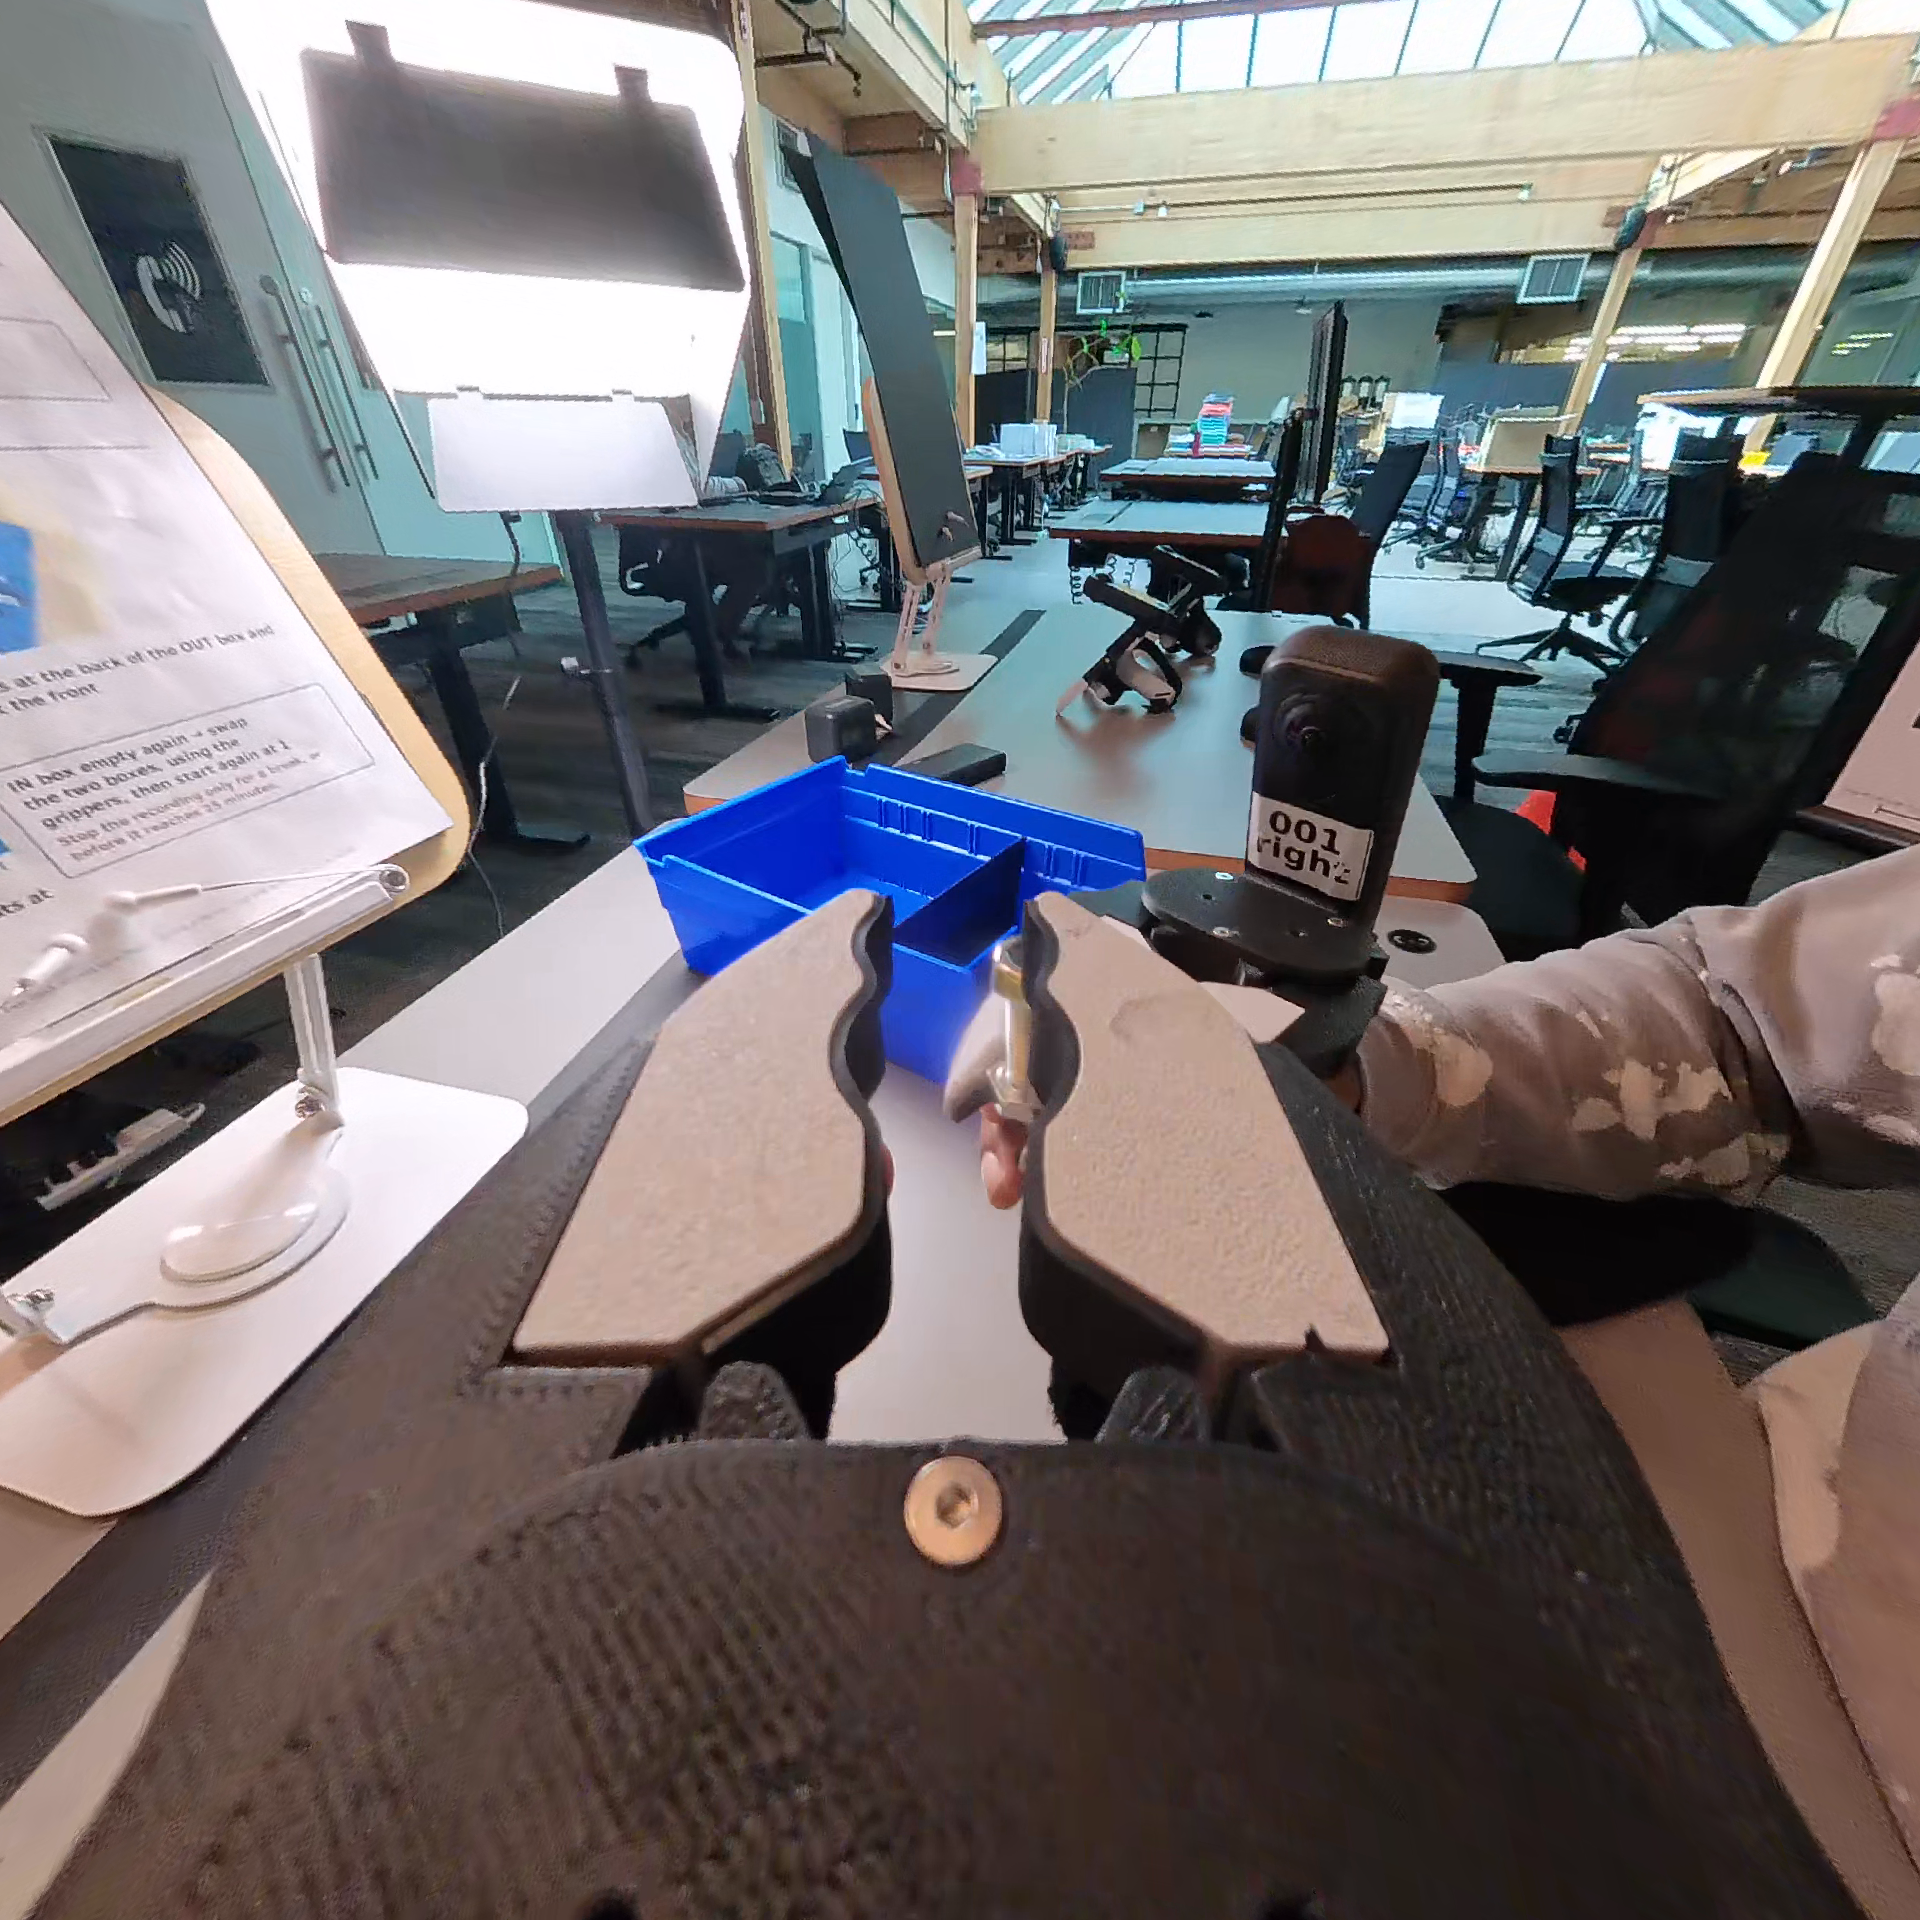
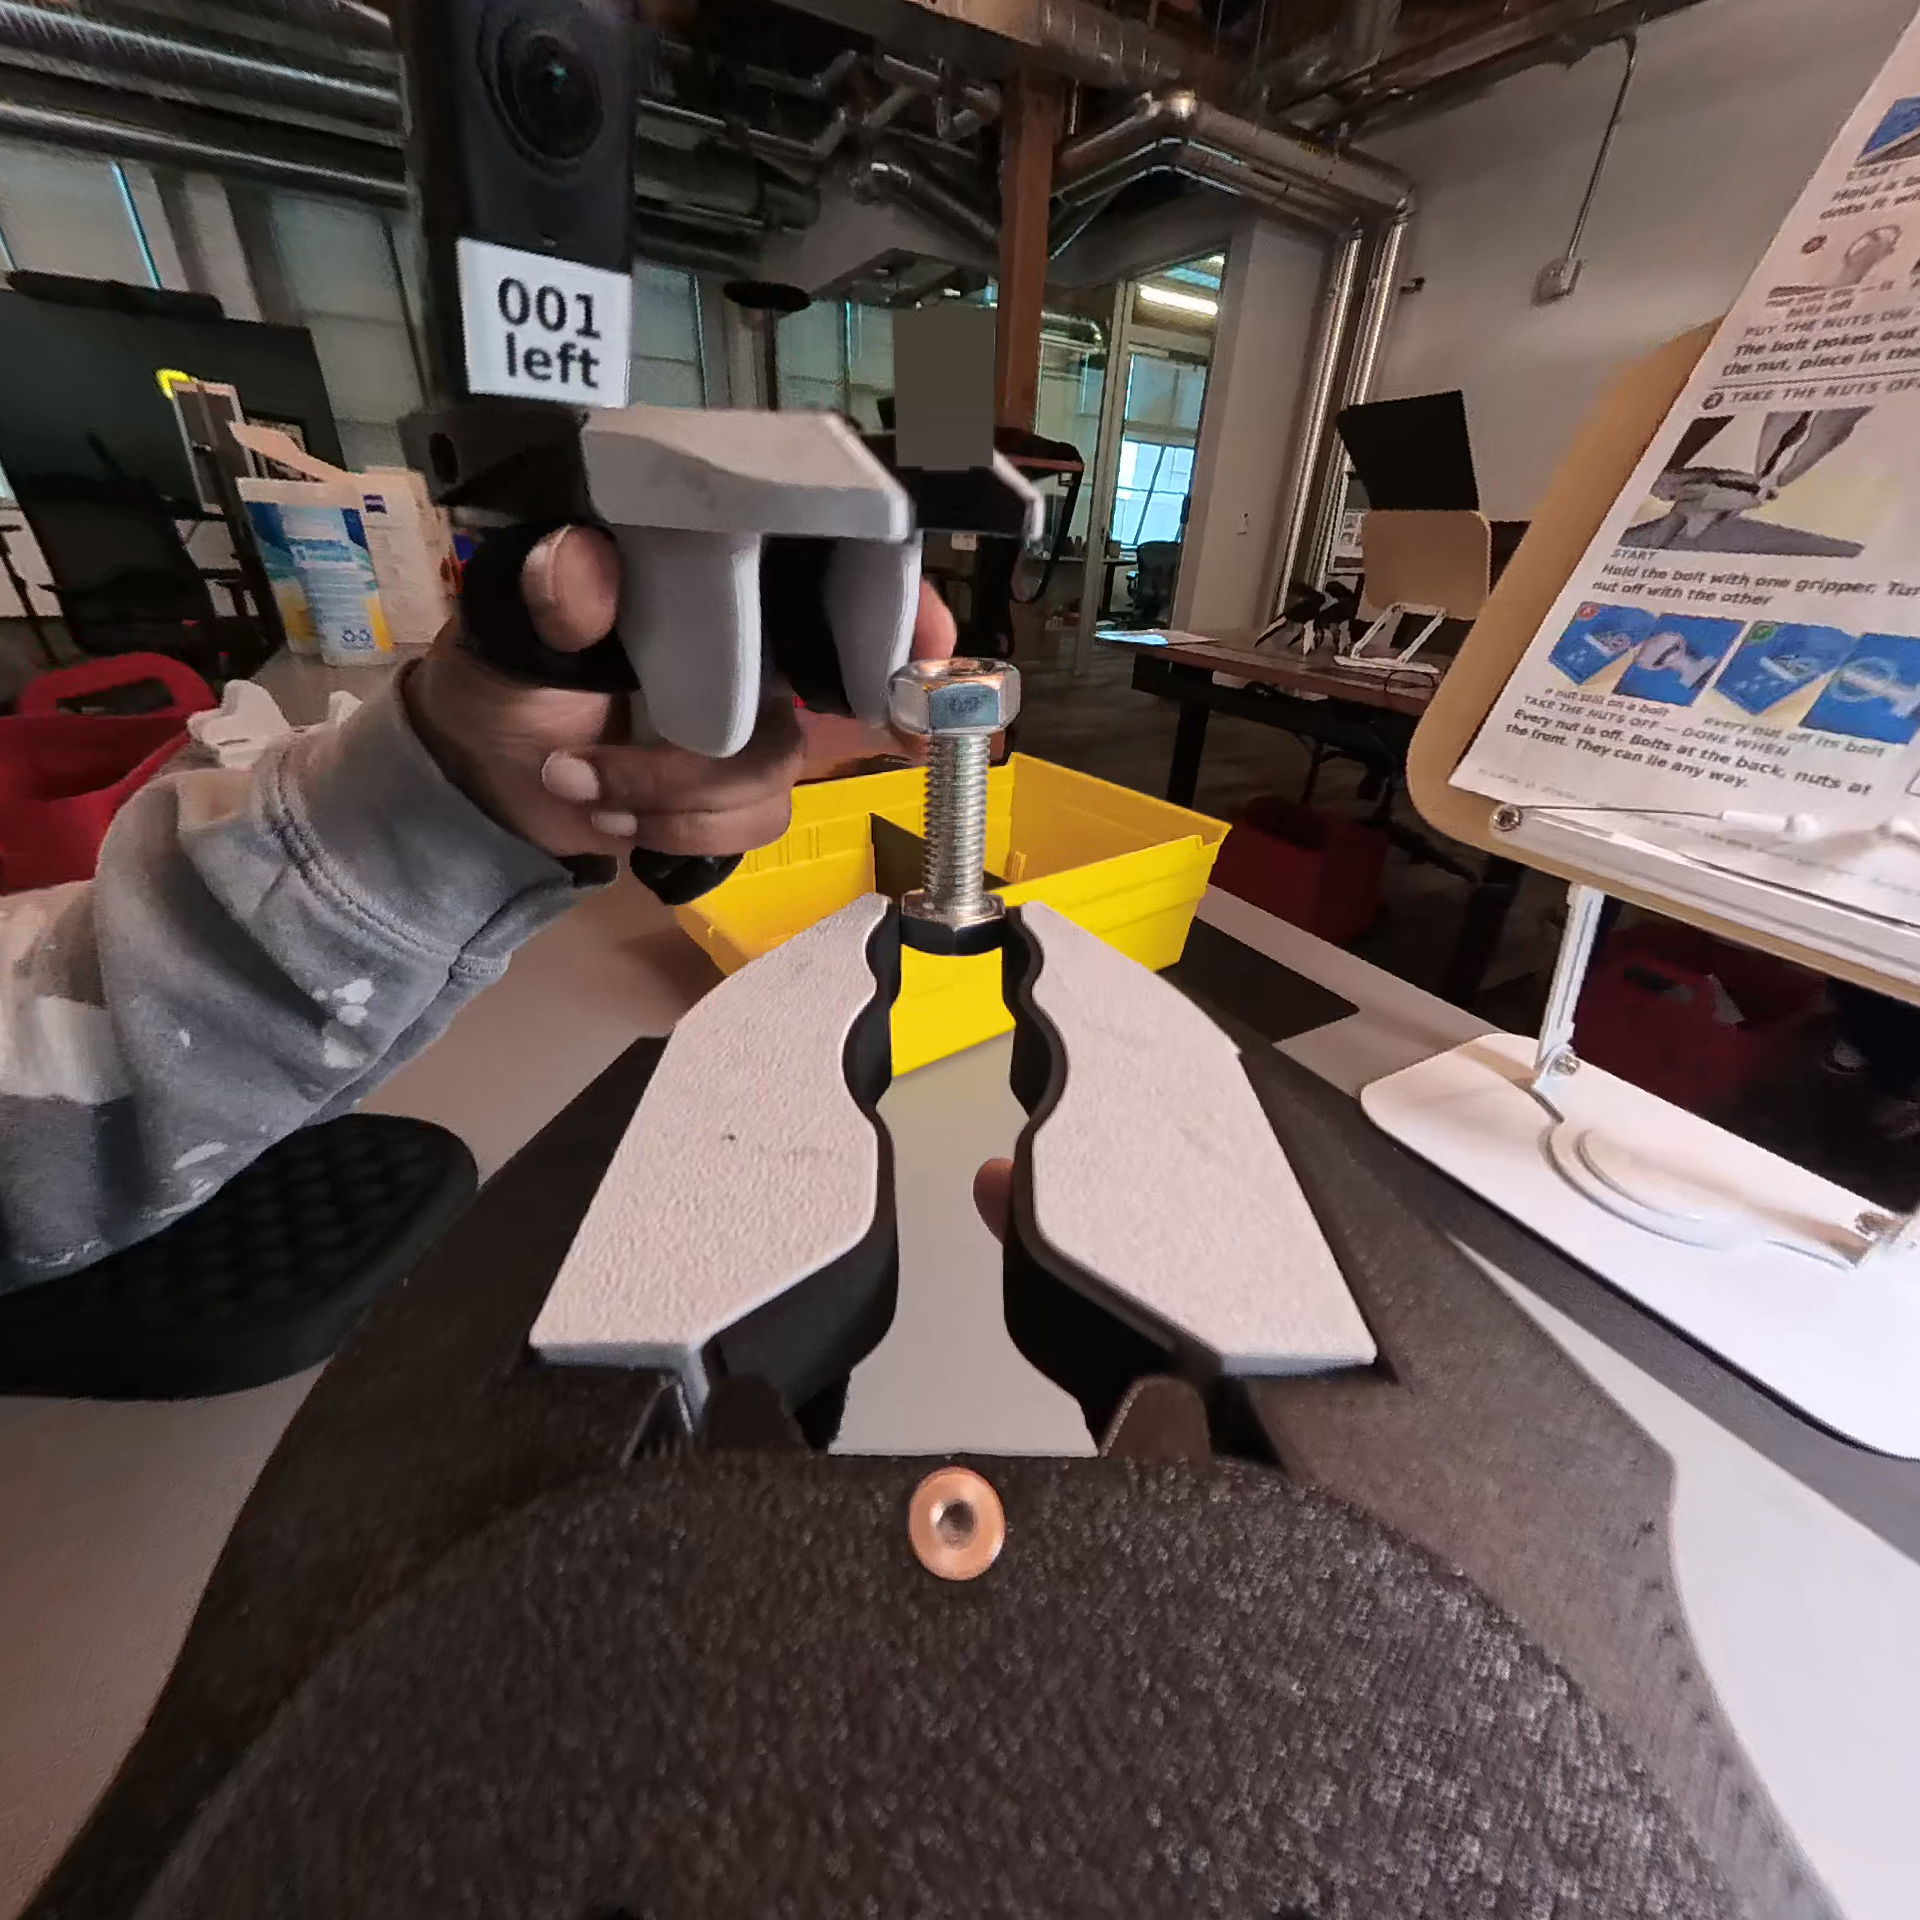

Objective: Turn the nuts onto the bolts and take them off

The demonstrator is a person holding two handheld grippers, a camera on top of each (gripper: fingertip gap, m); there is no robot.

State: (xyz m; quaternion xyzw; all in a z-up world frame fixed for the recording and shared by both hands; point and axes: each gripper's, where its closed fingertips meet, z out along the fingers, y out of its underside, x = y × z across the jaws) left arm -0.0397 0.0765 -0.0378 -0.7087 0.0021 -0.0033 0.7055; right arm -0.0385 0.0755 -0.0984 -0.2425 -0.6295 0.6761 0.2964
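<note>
Bolt (image 2: 954,821) and nut (image 2: 954,698) are up off the bench (image 2: 540,1049), in front of the yellow bin (image 2: 1122,862). We see the bolt standing upright in the right wrist view, its lower end clamped between the tips of the right tongs (image 2: 951,925), which are closed tight on it. The threaded shank rises bare from the tips, and the nut sits at its very top.

We find the left tongs (image 2: 790,712) reaching in from the upper left with both fingers pointing down. The nearer finger (image 2: 883,634) hangs just beside the nut, on its left. The nut is not between the two fingers in this view, and we cannot tell whether that finger touches it. A hand (image 2: 623,748) in a grey, paint-flecked sleeve (image 2: 260,883) holds the left tool's grip.

From the left wrist view, we see these tongs spread apart with a clear gap between the pads and nothing clamped. The bolt (image 1: 1013,1029) shows there as a blurred silver shape close against the inner edge of the right-hand finger (image 1: 1164,1122). Beyond the tips lies a blue bin (image 1: 748,894) with a black divider (image 1: 966,909); we see nothing in the compartments that face us.

A white stand (image 2: 1662,1174) with a printed sheet (image 2: 1714,623) is on the bench to the right of the yellow bin.
</note>
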